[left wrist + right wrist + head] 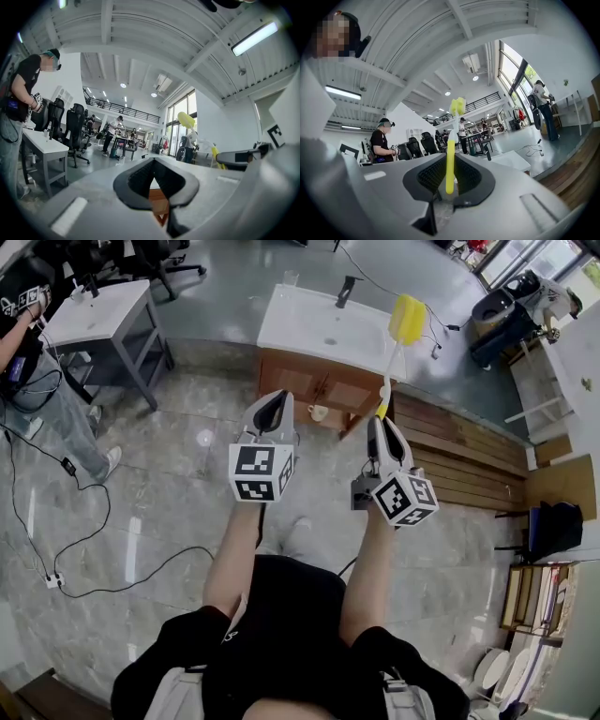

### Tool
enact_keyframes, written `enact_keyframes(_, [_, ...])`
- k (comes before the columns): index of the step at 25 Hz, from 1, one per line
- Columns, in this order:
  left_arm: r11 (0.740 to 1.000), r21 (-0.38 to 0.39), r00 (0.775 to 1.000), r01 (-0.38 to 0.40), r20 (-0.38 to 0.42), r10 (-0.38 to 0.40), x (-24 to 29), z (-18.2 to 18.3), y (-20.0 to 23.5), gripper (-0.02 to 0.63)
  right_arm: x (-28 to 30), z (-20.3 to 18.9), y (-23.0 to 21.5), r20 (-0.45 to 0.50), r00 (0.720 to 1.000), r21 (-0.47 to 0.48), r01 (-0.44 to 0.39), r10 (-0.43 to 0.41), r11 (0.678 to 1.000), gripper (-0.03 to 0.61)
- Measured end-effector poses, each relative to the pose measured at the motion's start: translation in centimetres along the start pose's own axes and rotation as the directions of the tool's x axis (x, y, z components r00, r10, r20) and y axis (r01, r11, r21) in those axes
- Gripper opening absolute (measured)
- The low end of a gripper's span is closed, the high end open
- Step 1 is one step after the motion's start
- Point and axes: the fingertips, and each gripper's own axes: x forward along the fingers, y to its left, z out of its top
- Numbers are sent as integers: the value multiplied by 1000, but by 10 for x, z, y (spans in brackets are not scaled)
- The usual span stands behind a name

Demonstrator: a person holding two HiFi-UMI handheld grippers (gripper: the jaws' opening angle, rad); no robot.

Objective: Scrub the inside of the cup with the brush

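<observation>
My right gripper (380,424) is shut on the lower handle of the brush (394,357). The brush stands upright, its yellow sponge head (407,320) above the white sink counter (309,324). In the right gripper view the yellow handle (450,168) rises between the pads, and the gripper (450,164) holds it there. My left gripper (273,401) is held up beside it, shut with nothing in it (153,161). A small white cup (319,412) shows just right of its tip, in front of the wooden cabinet (323,385). What the cup rests on I cannot tell.
A clear glass (291,278) and a dark faucet (345,292) stand on the counter. At the far left are a white desk (98,315) and a person (37,381). Cables (66,521) trail over the marble floor. Wooden decking (469,465) lies to the right.
</observation>
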Motion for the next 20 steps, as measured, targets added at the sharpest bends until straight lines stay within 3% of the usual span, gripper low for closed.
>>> enact_keyframes(11, [999,16,999,-44,-16,45,33,-13,21,-2,40,-11,-24,-13,1000,45,-18,19,999,51])
enact_keyframes(20, [998,31,996,-59,-60,61,108,-25,39,-2,113,-16,-70,-53,998,80,-37,42,996,51])
